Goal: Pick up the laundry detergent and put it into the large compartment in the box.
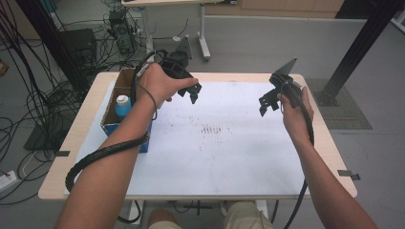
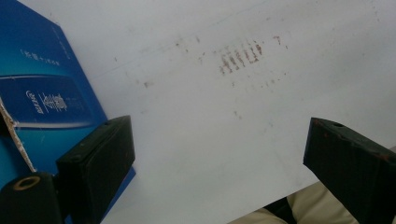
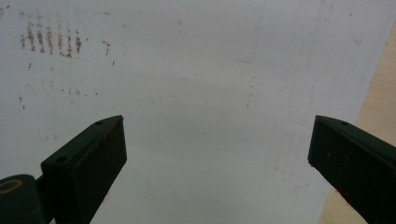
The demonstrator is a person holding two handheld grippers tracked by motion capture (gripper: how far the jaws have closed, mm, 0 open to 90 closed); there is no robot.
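Blue carton (image 1: pixel 114 125): upright at the tabletop's (image 1: pixel 315 143) left edge, open-topped, blue-capped bottle (image 1: pixel 123 106) inside. 
Left gripper (image 1: pixel 188 93): raised just right of carton, jaws spread wide, nothing between. 
Right gripper (image 1: pixel 267 102): raised near right edge, jaws parted, unladen. 
White sheet (image 1: pixel 224 157): bare between grippers, faint brown marks (image 1: pixel 212 129) mid-sheet.
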